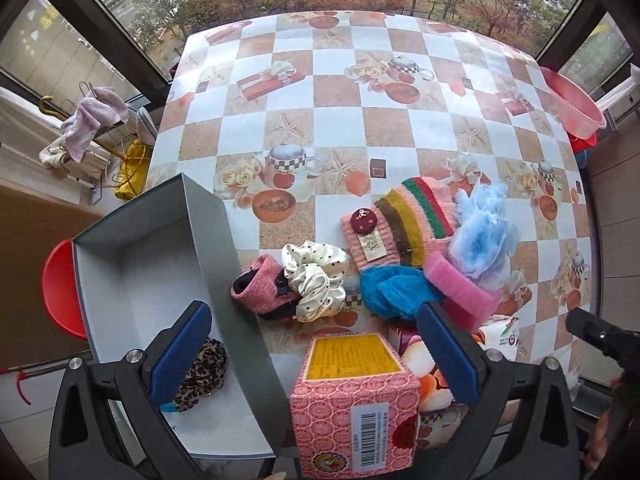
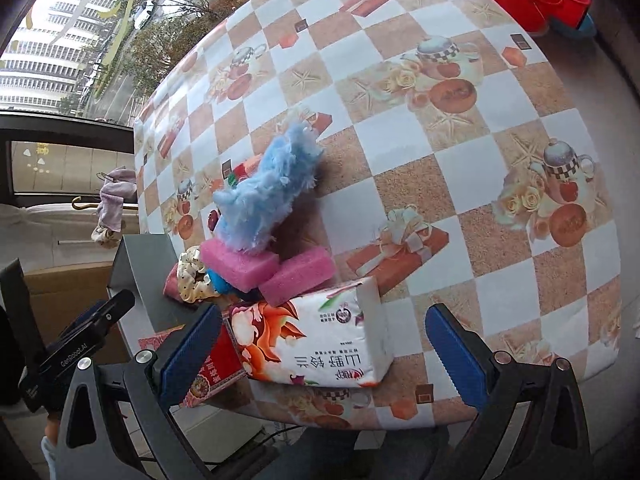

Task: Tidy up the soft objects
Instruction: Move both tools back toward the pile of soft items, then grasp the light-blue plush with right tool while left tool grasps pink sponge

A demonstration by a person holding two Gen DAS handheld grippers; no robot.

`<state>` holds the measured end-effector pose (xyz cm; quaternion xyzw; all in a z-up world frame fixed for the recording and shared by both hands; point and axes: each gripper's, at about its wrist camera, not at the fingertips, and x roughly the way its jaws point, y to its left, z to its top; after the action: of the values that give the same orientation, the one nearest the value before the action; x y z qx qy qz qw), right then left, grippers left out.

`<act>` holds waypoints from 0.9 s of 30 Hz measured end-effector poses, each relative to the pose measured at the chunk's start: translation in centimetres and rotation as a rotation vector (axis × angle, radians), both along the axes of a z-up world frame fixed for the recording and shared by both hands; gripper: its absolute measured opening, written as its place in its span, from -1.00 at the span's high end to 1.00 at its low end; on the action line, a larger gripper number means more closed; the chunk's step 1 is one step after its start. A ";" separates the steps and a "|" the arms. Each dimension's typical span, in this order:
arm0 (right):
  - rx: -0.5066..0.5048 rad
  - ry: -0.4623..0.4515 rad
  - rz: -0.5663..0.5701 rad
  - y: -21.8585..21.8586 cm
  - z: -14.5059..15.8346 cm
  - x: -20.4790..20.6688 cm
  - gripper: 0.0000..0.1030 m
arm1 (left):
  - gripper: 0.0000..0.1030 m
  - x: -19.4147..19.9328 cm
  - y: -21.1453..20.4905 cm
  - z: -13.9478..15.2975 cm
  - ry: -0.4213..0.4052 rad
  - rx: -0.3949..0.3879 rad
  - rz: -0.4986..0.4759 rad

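So the grey box sits at the table's left edge with just a leopard scrunchie in it. Everything else is piled on the table just right of it: a pink knit thing touching a cream dotted scrunchie, a striped knit piece, a blue cloth, pink sponges and a fluffy blue duster-looking thing resting on top of them.

Left gripper has its jaws spread wide, nothing between them, hovering over the box wall and a pink carton. Right gripper is wide apart too, with a tissue pack lying between the pads, not pinched.

Handling guess: all of this looks light and squashy, nothing fragile. The satin scrunchie is probably slippery, so I'd pinch across one bunched fold rather than the whole ring. Sponges should compress, so grab the flat sides. The tissue pack likely gives and crinkles; take it across the short width.
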<state>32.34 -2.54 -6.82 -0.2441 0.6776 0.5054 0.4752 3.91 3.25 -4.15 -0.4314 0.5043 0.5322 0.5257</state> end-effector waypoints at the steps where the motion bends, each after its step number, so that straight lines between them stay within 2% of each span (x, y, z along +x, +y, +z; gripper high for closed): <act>1: -0.001 0.008 0.006 0.7 -0.3 -0.5 -0.99 | -0.99 0.1 0.2 0.0 -0.003 -0.001 0.003; 4: -0.004 0.030 0.027 3.8 -1.8 -2.1 -0.99 | -0.99 0.7 0.7 -0.3 0.010 -0.005 -0.002; 8: -0.032 -0.001 0.073 7.6 -4.8 -4.5 -0.99 | -0.99 1.3 1.7 -1.0 0.046 -0.018 -0.019; 12: -0.073 -0.089 0.144 9.8 -8.3 -6.2 -0.99 | -0.99 2.4 3.4 -2.5 0.104 -0.038 -0.064; 14: -0.101 -0.179 0.188 9.9 -9.7 -6.2 -0.99 | -0.99 3.3 4.3 -3.6 0.133 -0.060 -0.100; 17: -0.132 -0.311 0.203 8.9 -10.5 -4.3 -0.99 | -0.99 4.7 5.4 -5.5 0.160 -0.094 -0.151; 20: -0.176 -0.380 0.166 7.3 -11.1 -0.6 -0.99 | -0.99 6.2 6.4 -7.6 0.164 -0.138 -0.191; 22: -0.201 -0.385 0.106 6.0 -11.3 2.4 -0.99 | -0.99 7.3 6.9 -9.3 0.163 -0.178 -0.230; 25: -0.215 -0.331 0.006 4.3 -11.3 5.8 -0.99 | -0.99 8.6 7.4 -11.7 0.167 -0.229 -0.268; 27: -0.218 -0.305 -0.026 3.5 -11.1 7.0 -0.99 | -0.99 8.8 8.1 -12.7 0.187 -0.218 -0.259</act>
<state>39.31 0.97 -17.96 -0.3593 0.6515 0.3800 0.5496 12.69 11.35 -16.83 -0.3661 0.6570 0.4402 0.4905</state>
